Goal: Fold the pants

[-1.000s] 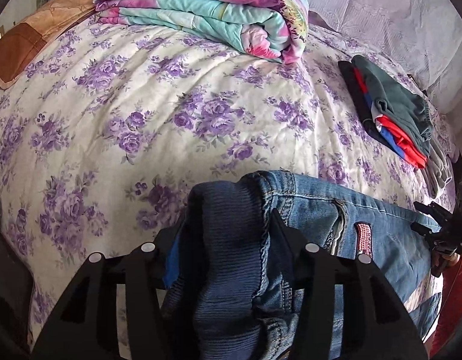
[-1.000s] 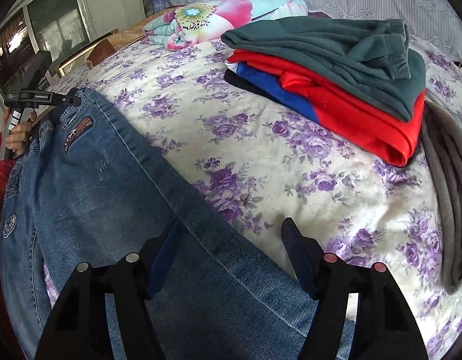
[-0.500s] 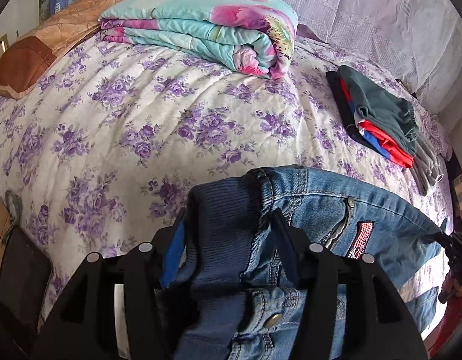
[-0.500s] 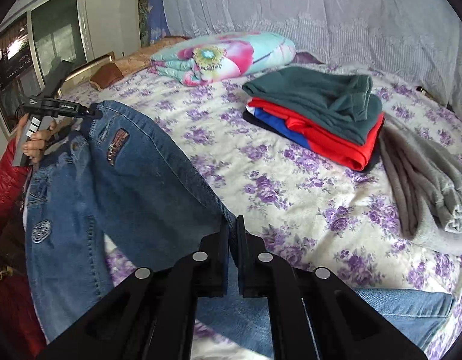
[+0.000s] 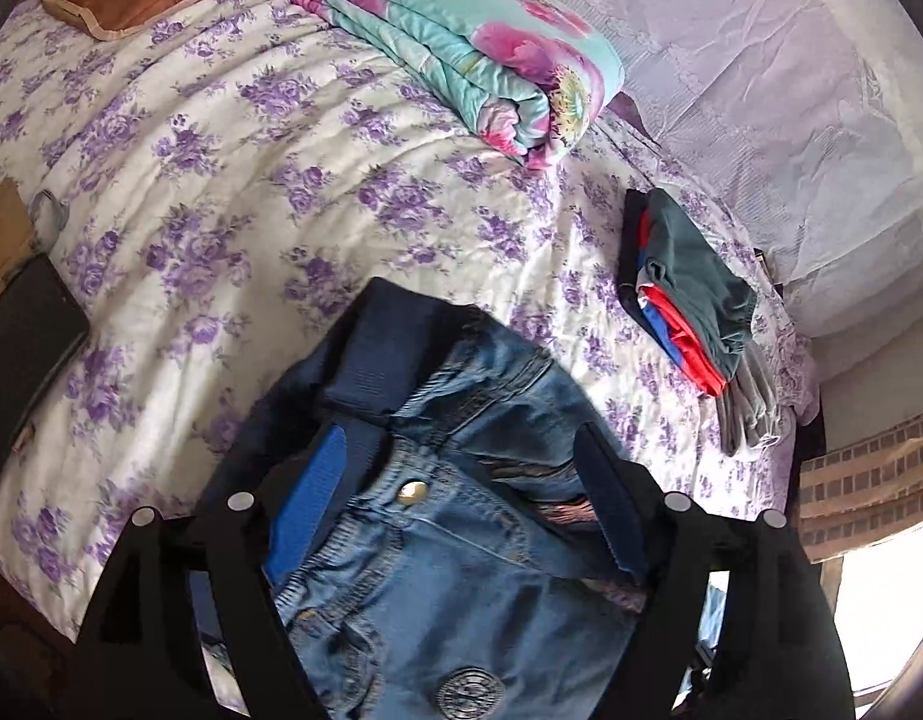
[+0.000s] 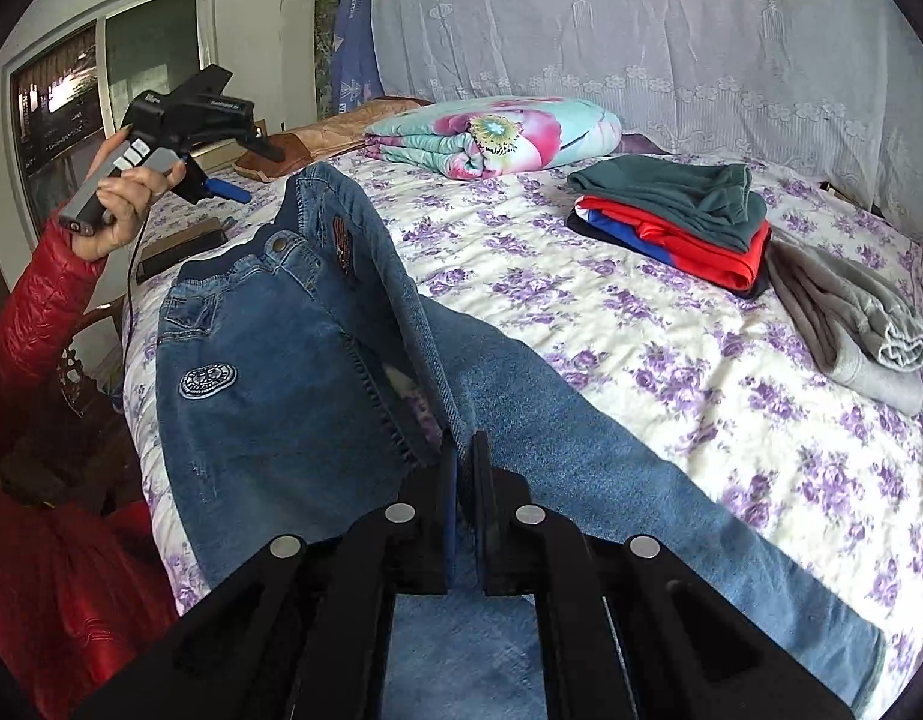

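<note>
Blue jeans (image 6: 269, 360) lie on the flowered bed sheet (image 6: 671, 372), waistband at the far left and one leg running toward the near right. My right gripper (image 6: 464, 450) is shut on a raised fold of denim along the jeans' outer seam. A hand in a red sleeve holds my left gripper (image 6: 251, 171) up in the air, apart from the waistband. In the left wrist view the left gripper (image 5: 461, 450) hangs over the jeans (image 5: 449, 570) and its jaws are opening. The waistband and button show below between the jaws, and the pads do not press on them.
A stack of folded clothes (image 6: 671, 222), green on top and red below, sits at the back right beside a grey garment (image 6: 851, 324). A folded flowered quilt (image 6: 491, 132) lies at the head of the bed. A dark flat object (image 6: 179, 252) rests near the left edge.
The left gripper has let go of the waistband, spread its jaws and risen. The right gripper has shut on the jeans' side fold and drawn it up and back.
</note>
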The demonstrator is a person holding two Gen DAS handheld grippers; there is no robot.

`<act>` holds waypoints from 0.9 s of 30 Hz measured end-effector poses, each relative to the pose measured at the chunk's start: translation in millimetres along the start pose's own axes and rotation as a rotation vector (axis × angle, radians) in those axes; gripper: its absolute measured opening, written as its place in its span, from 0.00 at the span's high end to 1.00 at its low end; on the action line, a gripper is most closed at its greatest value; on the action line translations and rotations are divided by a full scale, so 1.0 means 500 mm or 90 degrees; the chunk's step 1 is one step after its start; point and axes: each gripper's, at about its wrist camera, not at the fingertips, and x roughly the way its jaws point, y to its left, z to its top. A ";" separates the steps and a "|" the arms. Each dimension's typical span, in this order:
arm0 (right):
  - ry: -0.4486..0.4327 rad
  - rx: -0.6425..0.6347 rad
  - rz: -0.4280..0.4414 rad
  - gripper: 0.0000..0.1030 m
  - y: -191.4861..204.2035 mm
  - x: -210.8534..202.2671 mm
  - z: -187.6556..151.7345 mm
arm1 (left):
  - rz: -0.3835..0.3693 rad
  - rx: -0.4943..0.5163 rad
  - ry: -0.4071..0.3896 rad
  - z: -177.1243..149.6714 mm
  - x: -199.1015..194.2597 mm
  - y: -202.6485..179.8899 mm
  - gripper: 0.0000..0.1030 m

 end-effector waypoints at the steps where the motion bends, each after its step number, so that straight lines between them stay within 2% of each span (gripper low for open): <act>1: 0.000 0.002 0.001 0.95 0.003 -0.004 -0.007 | 0.004 -0.010 0.009 0.003 0.011 -0.015 0.27; 4: -0.003 0.013 0.000 0.95 0.010 -0.013 -0.020 | 0.022 -0.028 0.040 0.005 0.056 -0.045 0.28; 5: -0.004 0.015 0.000 0.95 0.010 -0.016 -0.021 | 0.038 -0.033 0.046 0.004 0.070 -0.049 0.33; 6: -0.006 0.015 -0.002 0.95 0.012 -0.019 -0.022 | 0.051 -0.037 0.050 0.002 0.080 -0.050 0.40; 7: -0.007 0.014 -0.004 0.95 0.013 -0.020 -0.023 | 0.056 -0.038 0.056 0.001 0.088 -0.047 0.62; 8: -0.008 0.014 -0.006 0.95 0.013 -0.021 -0.022 | 0.045 -0.040 0.070 -0.002 0.094 -0.038 0.73; 10: -0.009 0.017 -0.005 0.95 0.012 -0.021 -0.022 | 0.039 -0.043 0.070 -0.010 0.088 -0.020 0.80; 14: -0.023 0.021 -0.019 0.96 0.005 -0.029 -0.007 | 0.012 -0.016 0.069 -0.026 0.052 -0.009 0.84; 19: -0.069 0.028 -0.030 0.95 0.002 -0.100 0.012 | -0.066 0.107 0.013 -0.057 -0.041 -0.049 0.84; 21: -0.046 0.013 -0.015 0.95 0.032 -0.115 -0.013 | -0.091 0.151 0.004 -0.094 -0.064 -0.036 0.84; 23: 0.003 0.013 0.009 0.95 0.066 -0.105 -0.060 | -0.104 0.172 0.005 -0.148 -0.072 0.005 0.84; 25: 0.059 0.019 0.020 0.95 0.095 -0.071 -0.118 | -0.118 0.163 0.026 -0.204 -0.055 0.071 0.84; 27: 0.086 0.027 0.022 0.95 0.111 -0.039 -0.158 | -0.122 0.119 0.063 -0.242 -0.016 0.146 0.84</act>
